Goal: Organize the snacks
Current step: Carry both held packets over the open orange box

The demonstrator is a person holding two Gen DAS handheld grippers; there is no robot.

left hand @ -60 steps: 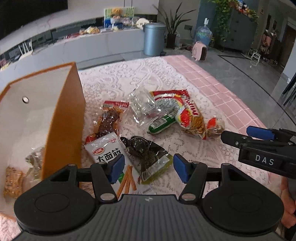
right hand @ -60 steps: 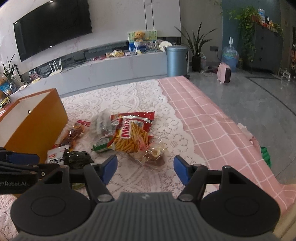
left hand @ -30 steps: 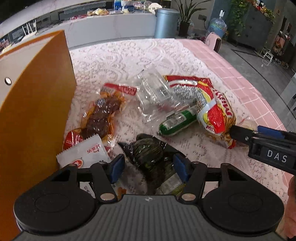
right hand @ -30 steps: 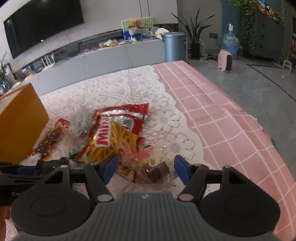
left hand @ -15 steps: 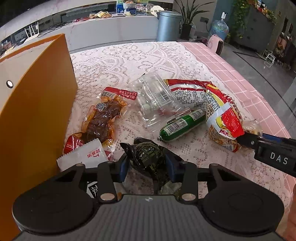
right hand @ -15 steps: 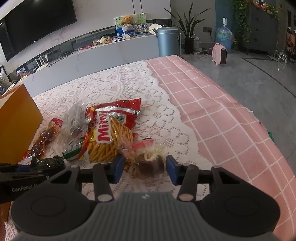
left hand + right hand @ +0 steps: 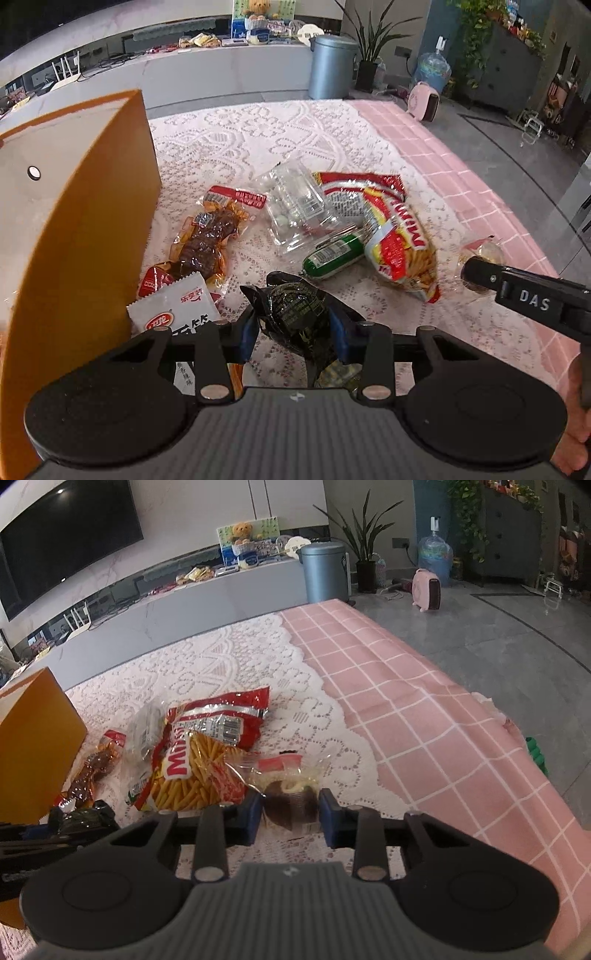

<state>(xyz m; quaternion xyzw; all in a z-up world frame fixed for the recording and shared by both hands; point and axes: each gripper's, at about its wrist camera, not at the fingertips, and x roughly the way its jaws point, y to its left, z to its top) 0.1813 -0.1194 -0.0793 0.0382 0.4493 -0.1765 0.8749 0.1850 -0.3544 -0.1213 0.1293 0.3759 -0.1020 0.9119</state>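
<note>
While both jaws pinch, snacks crowd lace cloth.

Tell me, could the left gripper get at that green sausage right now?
Probably not yet: the left gripper has just closed on the dark green packet. The green sausage lies uncovered just beyond, so it looks reachable once that packet is dropped off.

Home living room: wall TV, houseplant.
</note>
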